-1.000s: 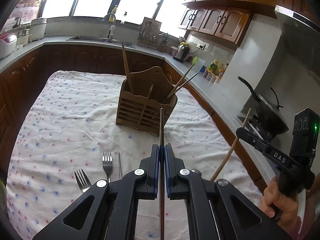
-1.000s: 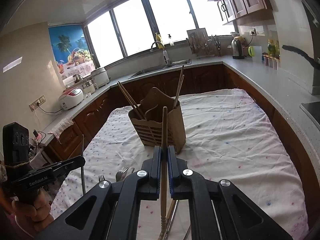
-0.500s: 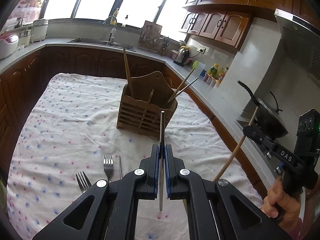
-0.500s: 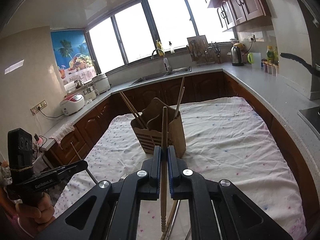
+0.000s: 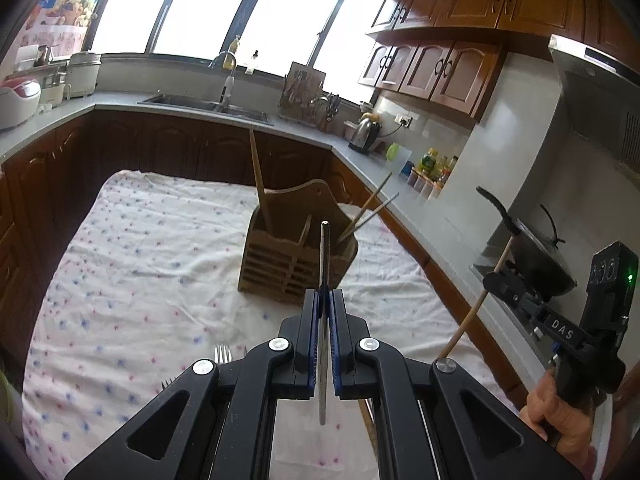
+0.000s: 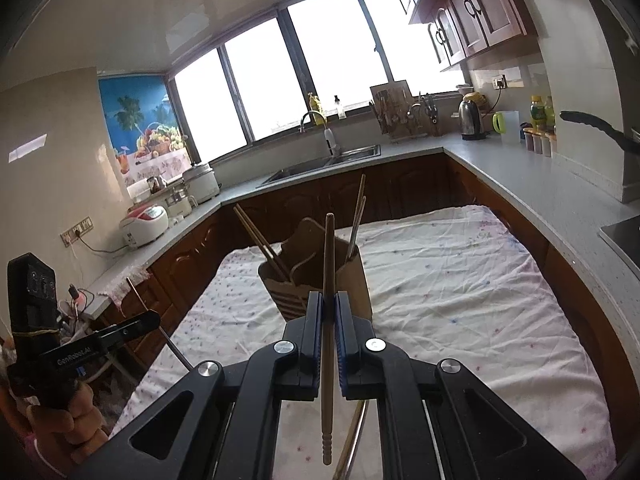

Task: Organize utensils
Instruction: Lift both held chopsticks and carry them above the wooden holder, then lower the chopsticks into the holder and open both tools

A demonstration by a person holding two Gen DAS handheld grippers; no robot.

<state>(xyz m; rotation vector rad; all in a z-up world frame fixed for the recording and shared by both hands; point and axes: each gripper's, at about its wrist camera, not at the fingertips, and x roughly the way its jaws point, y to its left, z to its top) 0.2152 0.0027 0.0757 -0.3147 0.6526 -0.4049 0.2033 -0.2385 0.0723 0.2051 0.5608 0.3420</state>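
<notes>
A metal chopstick point(image 5: 323, 264) is clamped between the closed pads of the left gripper point(image 5: 325, 300), and a wooden chopstick point(image 6: 329, 264) is pinched in the same way by the right gripper point(image 6: 329, 304). Each stick is held near its middle and lifted clear of the cloth-covered table point(image 5: 120, 264), so that a free length projects past the fingertips. This hold is judged to suit a drop into a slot, since the leading end can be aimed before the pads are released. Both sticks are raised in front of the wooden utensil holder point(image 5: 296, 268), which stands upright on the cloth well ahead of both grippers.

The holder is divided by inner partitions, and its front wall is slatted. In its left compartment a wooden chopstick pair point(image 6: 260, 240) is leaned outward to the left. In the right compartment two thin sticks point(image 5: 370, 208) are leaned to the right; one seems wooden and the other metal, though this cannot be settled at the edge of the fisheye view. The middle section appears unoccupied, apart from a short piece that may be a divider.

Two forks point(image 5: 223, 354) are left lying on the cloth, just beside the left gripper's body and partly hidden by it. Further handles point(image 6: 352, 432) are glimpsed beneath the right gripper. The sorting is therefore judged to be only part done.
</notes>
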